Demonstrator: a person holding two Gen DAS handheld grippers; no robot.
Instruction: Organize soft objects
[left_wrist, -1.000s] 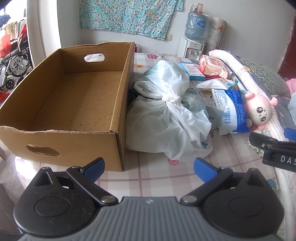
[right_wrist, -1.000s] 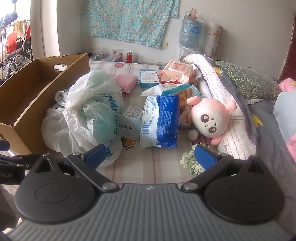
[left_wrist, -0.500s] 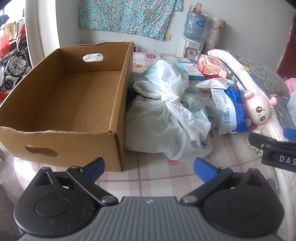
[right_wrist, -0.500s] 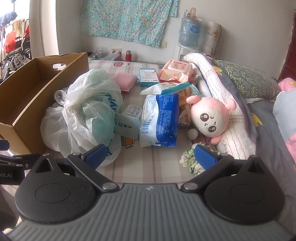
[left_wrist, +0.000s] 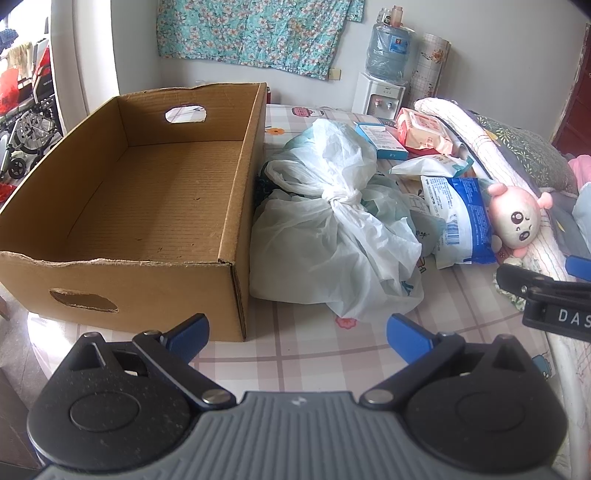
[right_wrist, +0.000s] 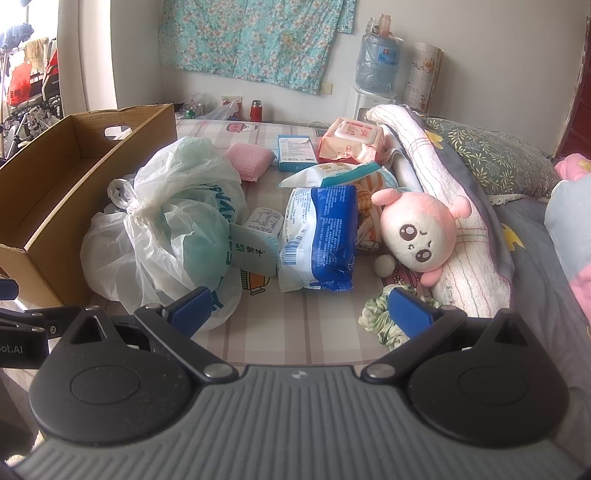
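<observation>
Left gripper (left_wrist: 297, 330): fingers spread, empty, near cardboard box (left_wrist: 236, 192).
Right gripper (right_wrist: 299, 308): fingers spread, empty.
Tied plastic bag (left_wrist: 332, 229): touching box's right wall.

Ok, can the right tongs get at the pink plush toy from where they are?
Probably yes. The right tongs are open, and the pink plush toy lies ahead, slightly right, leaning on the rolled blanket. Only the green scrunchie lies between.

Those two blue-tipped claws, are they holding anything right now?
No. The left claw and the right claw are both open and empty, hanging above the checked bed sheet.
</observation>
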